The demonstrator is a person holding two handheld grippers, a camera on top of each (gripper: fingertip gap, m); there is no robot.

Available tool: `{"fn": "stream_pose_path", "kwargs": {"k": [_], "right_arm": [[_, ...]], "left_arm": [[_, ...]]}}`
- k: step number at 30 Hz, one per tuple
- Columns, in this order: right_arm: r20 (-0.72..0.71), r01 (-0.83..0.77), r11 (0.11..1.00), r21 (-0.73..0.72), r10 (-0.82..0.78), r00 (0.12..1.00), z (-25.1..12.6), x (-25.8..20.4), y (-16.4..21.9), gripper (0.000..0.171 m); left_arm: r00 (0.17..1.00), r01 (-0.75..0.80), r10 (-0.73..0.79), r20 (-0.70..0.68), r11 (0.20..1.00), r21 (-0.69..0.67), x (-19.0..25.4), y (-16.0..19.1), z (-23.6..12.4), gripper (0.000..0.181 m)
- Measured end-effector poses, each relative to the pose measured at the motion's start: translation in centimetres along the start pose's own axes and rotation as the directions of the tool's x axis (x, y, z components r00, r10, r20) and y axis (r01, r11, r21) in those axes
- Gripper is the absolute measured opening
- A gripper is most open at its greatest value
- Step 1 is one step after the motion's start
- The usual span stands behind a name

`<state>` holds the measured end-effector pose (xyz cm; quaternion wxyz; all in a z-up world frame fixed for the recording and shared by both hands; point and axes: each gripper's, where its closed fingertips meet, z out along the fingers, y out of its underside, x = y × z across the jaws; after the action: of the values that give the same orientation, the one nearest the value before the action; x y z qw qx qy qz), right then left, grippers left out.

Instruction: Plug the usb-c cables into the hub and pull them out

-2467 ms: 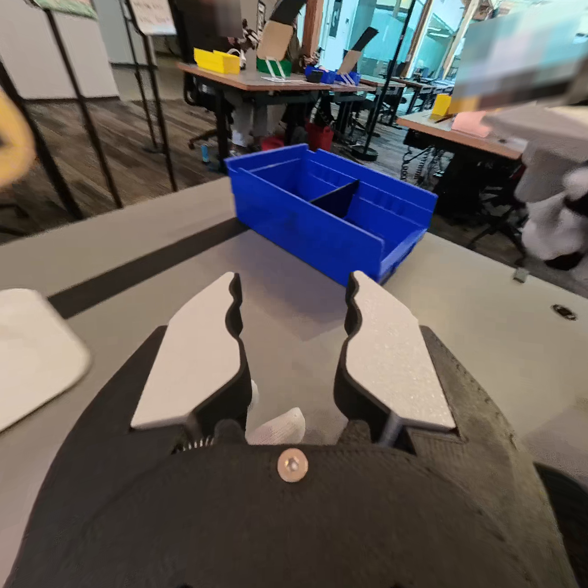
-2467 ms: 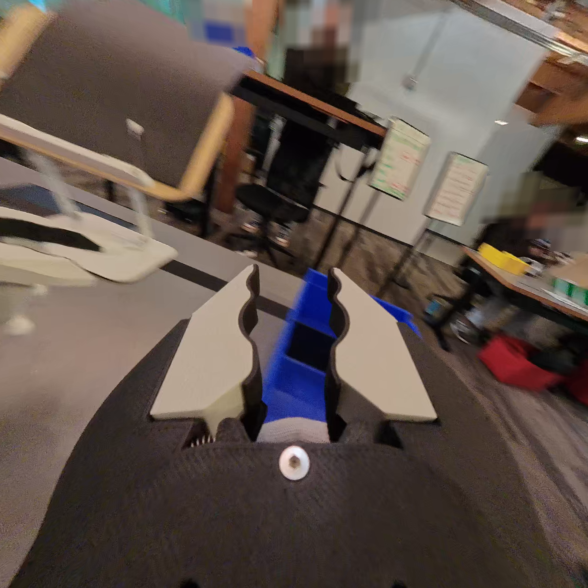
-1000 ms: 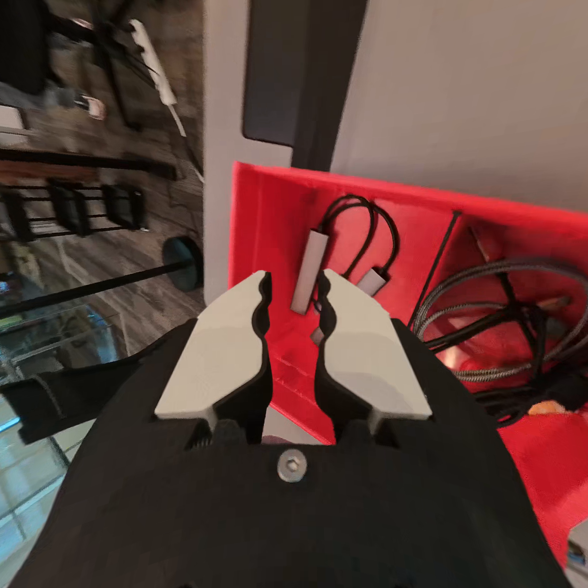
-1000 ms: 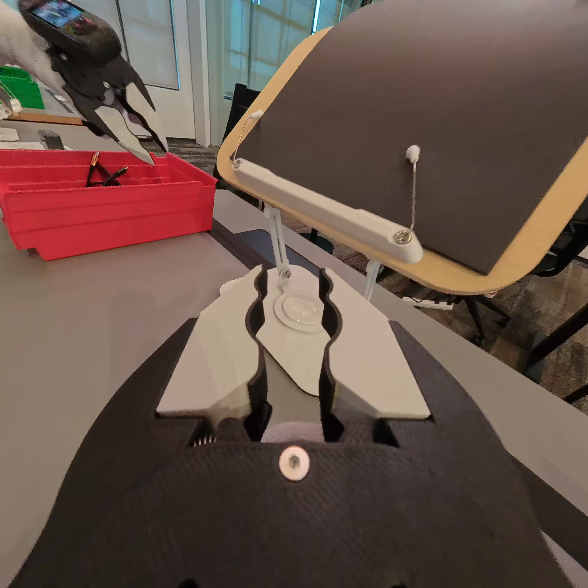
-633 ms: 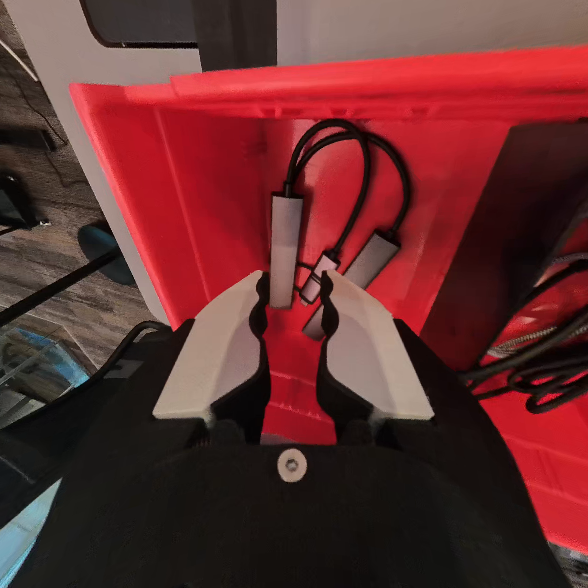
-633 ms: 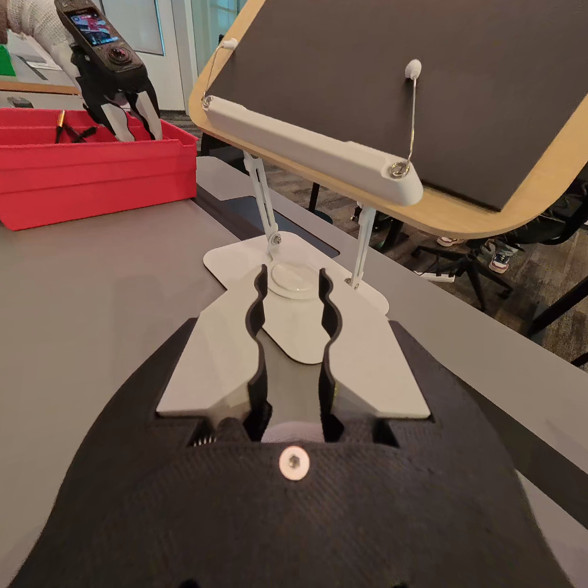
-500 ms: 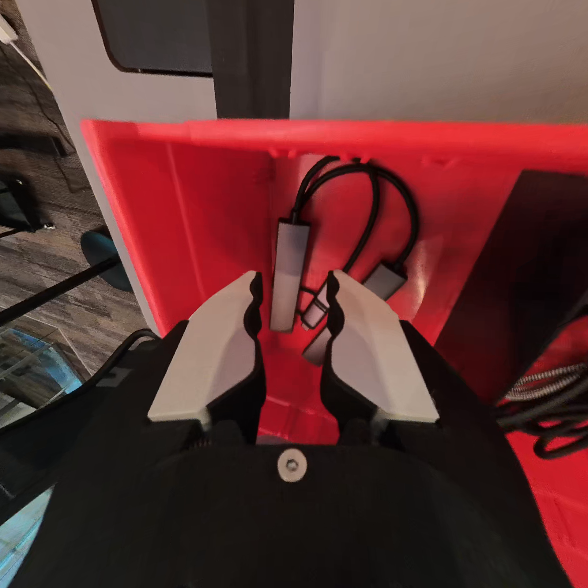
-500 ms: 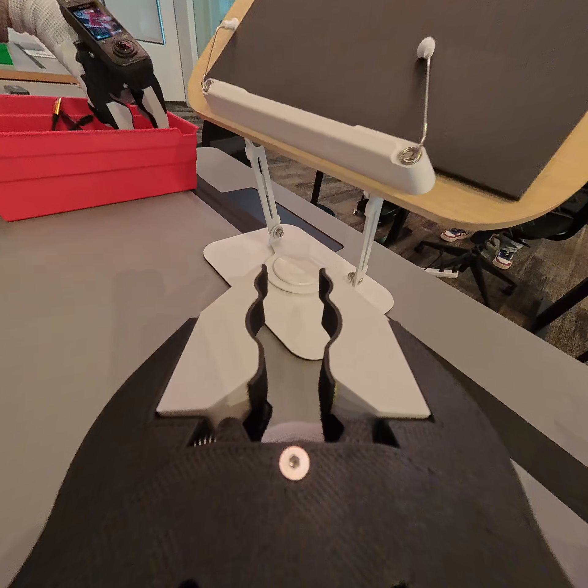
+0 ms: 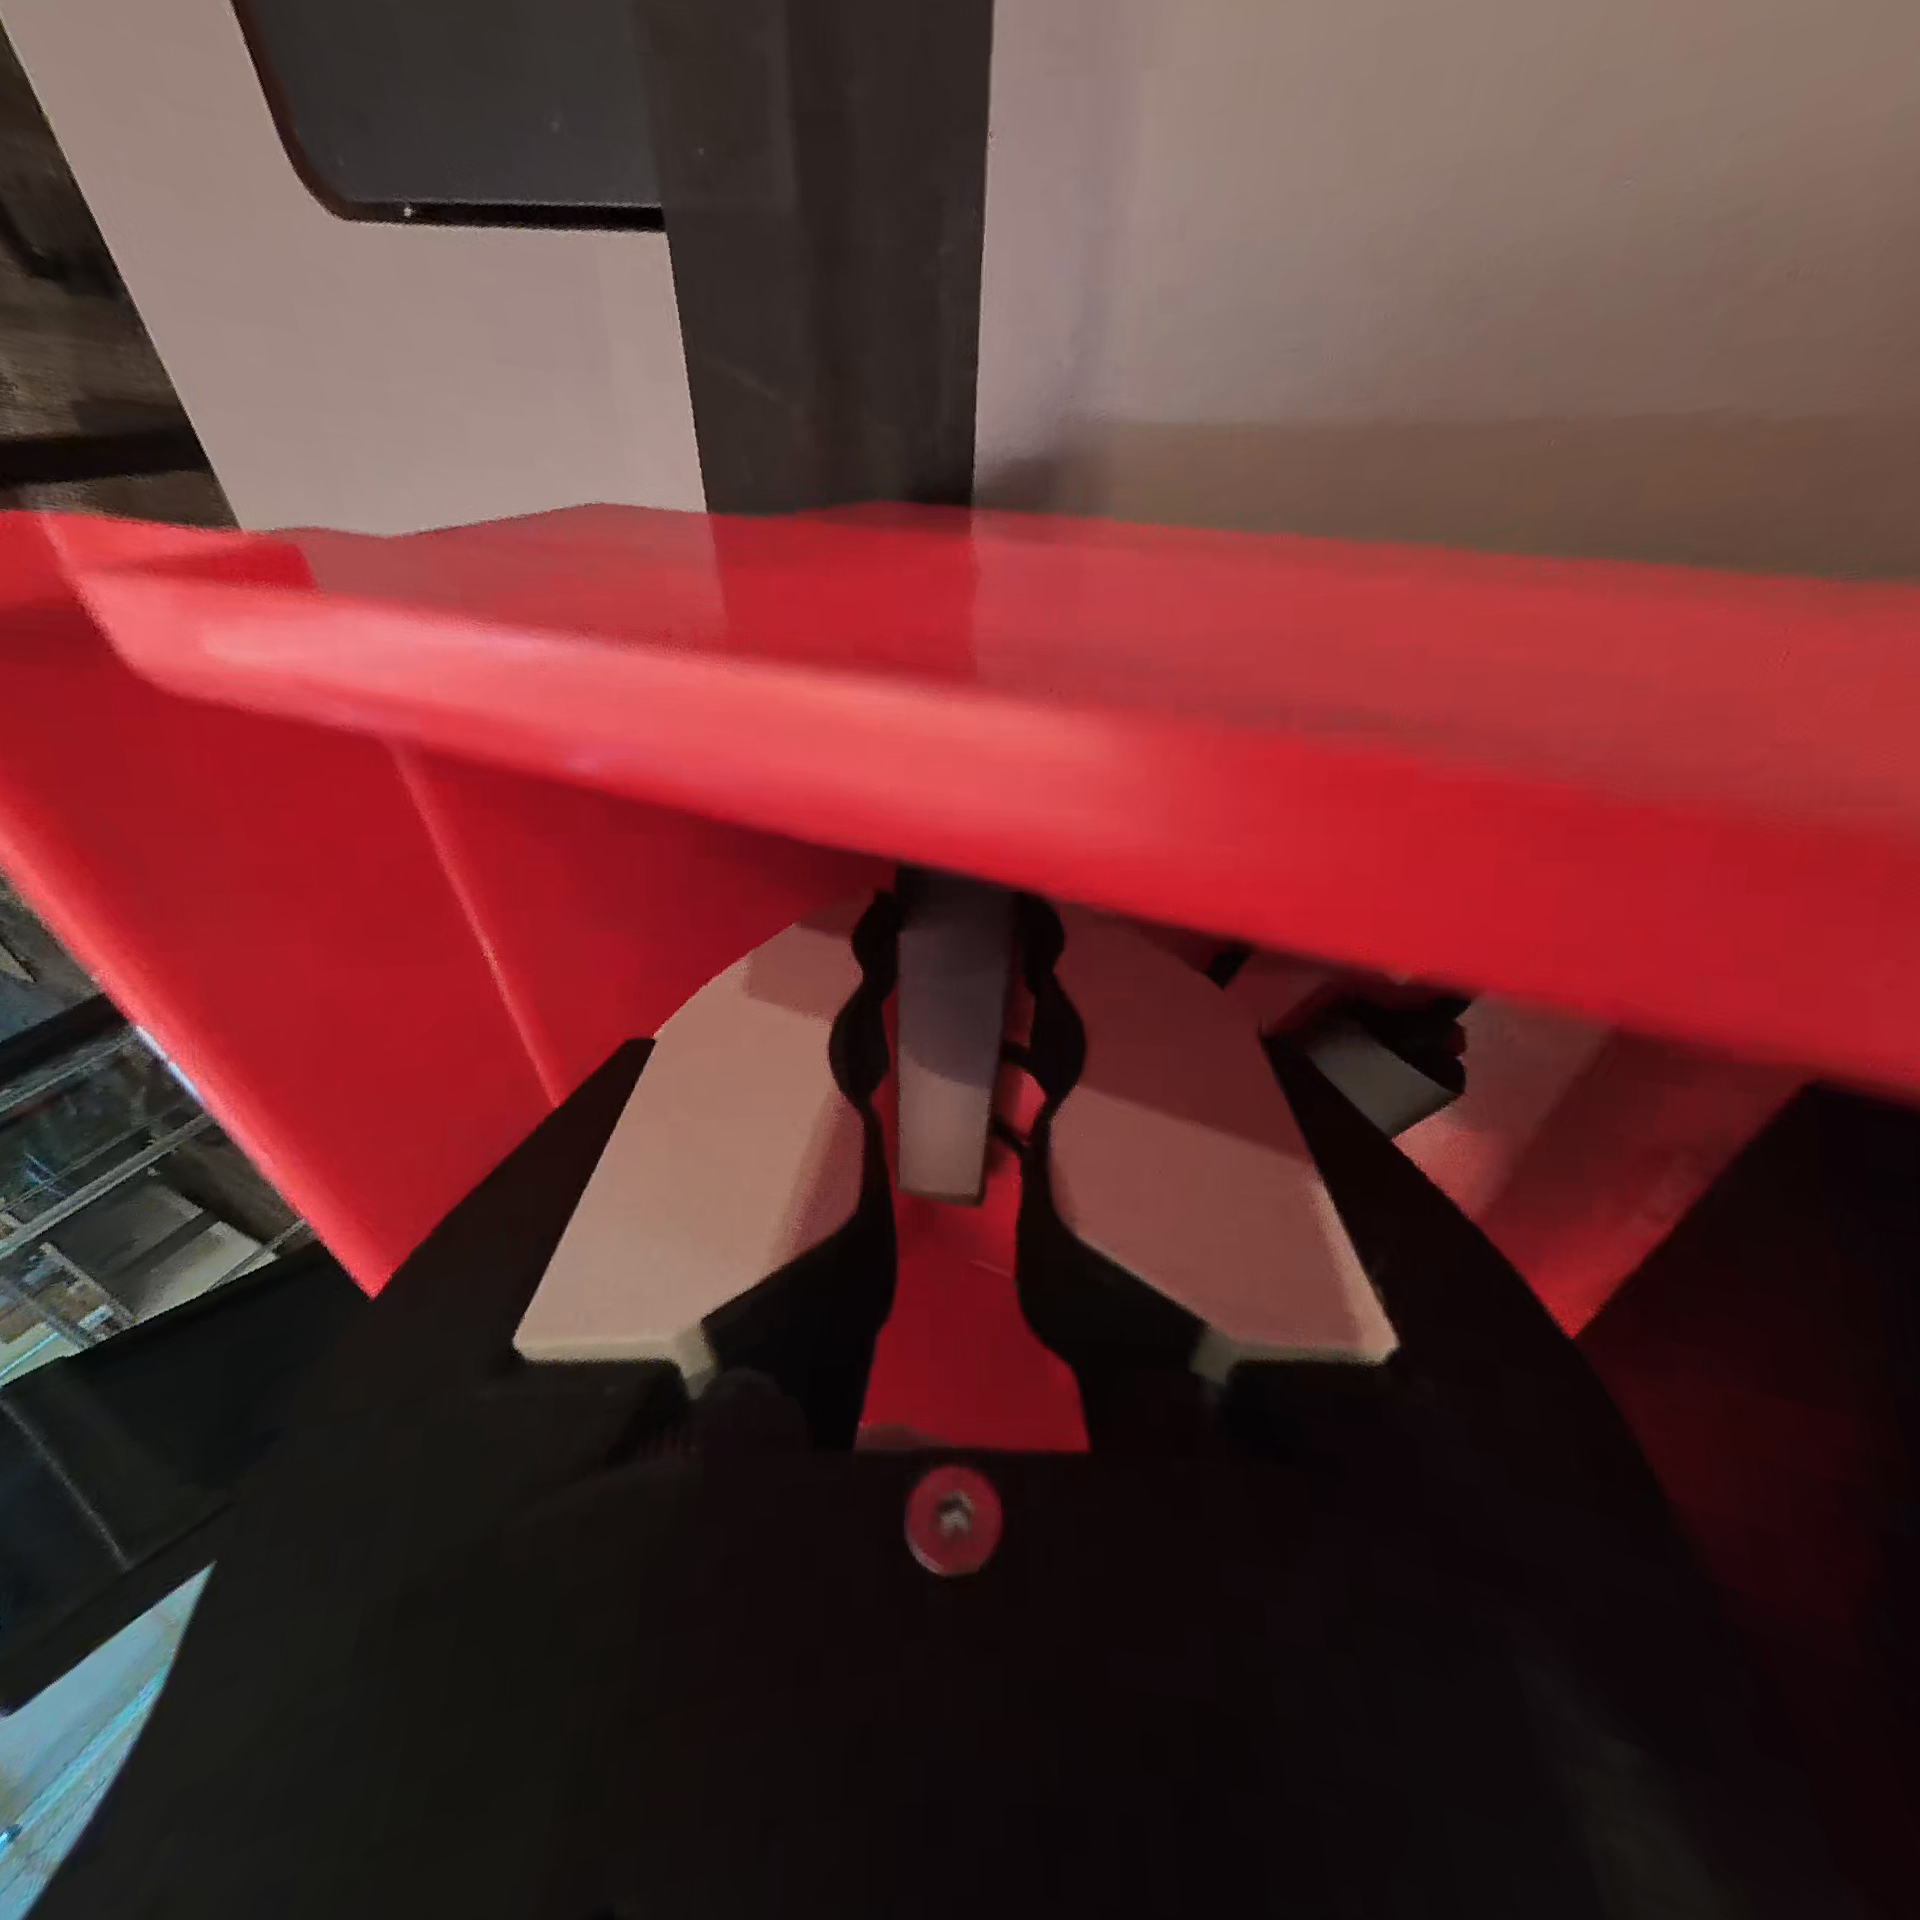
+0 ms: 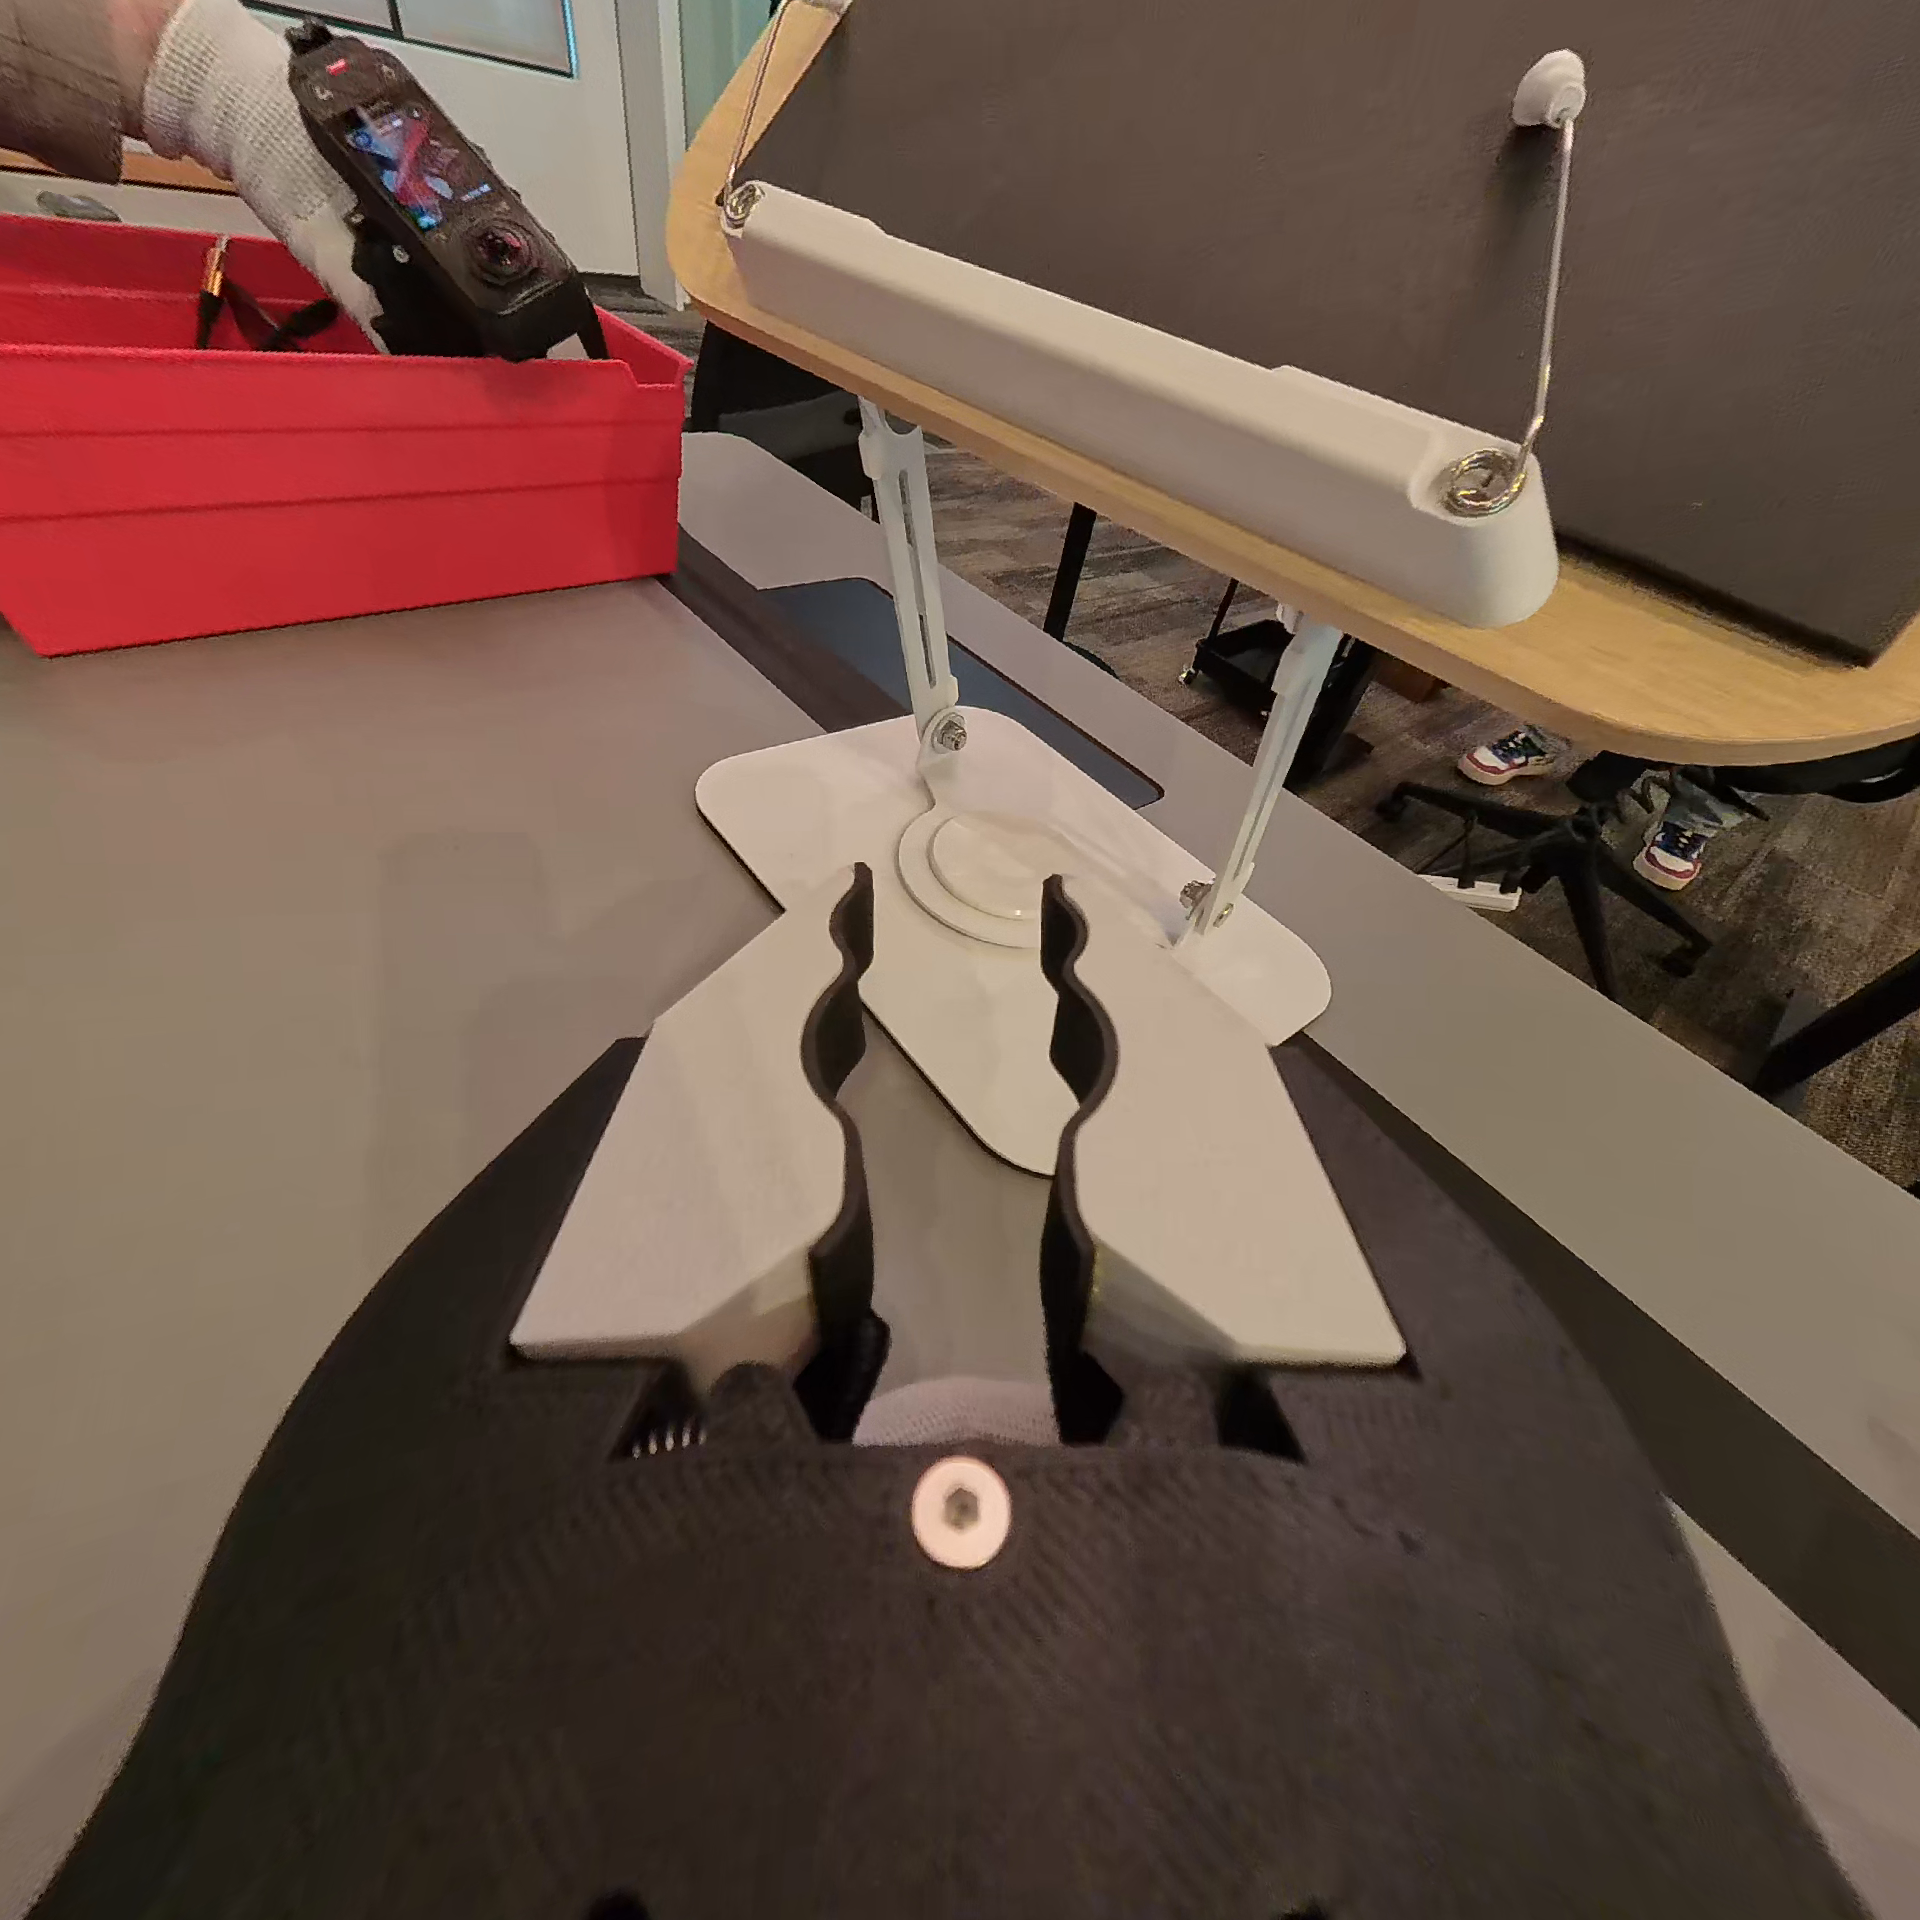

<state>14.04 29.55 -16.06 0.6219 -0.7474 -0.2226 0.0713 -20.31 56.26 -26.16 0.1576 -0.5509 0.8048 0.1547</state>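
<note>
Inside the red bin (image 9: 935, 665), the left gripper (image 9: 954, 935) straddled the grey hub (image 9: 943, 1081) to lift it, jaws not visibly pinching; the right gripper (image 10: 956, 894) waited, jaws spread.

Left gripper (image 9: 956, 935) now deep inside red bin (image 9: 1039, 727), jaws astride grey hub (image 9: 948, 1049).

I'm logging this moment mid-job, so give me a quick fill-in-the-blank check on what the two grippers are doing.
1. The left gripper reaches into the ___ bin.
2. A grey hub sits between the ___ gripper's fingers.
3. The right gripper holds ___.
4. The white stand rests on the ___ table.

Missing words: red; left; nothing; grey
</note>
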Motion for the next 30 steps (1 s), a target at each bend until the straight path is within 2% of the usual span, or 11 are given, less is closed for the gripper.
{"fn": "stream_pose_path", "kwargs": {"k": [9, 14, 23, 30], "right_arm": [[-0.008, -0.002, 1.000, -0.004, 0.001, 1.000, -0.2, 0.3, 0.1, 0.030], [-0.010, -0.001, 1.000, -0.007, 0.001, 1.000, -0.2, 0.4, 0.2, 0.030], [-0.009, 0.012, 1.000, -0.004, -0.012, 1.000, -0.2, 0.3, 0.0, 0.030], [-0.009, 0.006, 1.000, 0.013, -0.006, 1.000, -0.3, 0.2, -0.5, 0.030]], "left_arm": [[1.000, -0.023, 0.023, 0.012, 1.000, 0.020, 0.3, 0.2, -0.2, 0.022], [1.000, -0.012, 0.014, -0.021, 0.997, 0.073, 1.4, 0.3, -1.6, 0.023], [0.965, 0.078, -0.135, 0.226, 0.966, 0.245, -2.5, 1.4, -6.7, 0.023], [0.845, 0.170, -0.365, 0.391, 0.877, 0.450, -5.4, 2.6, -14.0, 0.023]]}}
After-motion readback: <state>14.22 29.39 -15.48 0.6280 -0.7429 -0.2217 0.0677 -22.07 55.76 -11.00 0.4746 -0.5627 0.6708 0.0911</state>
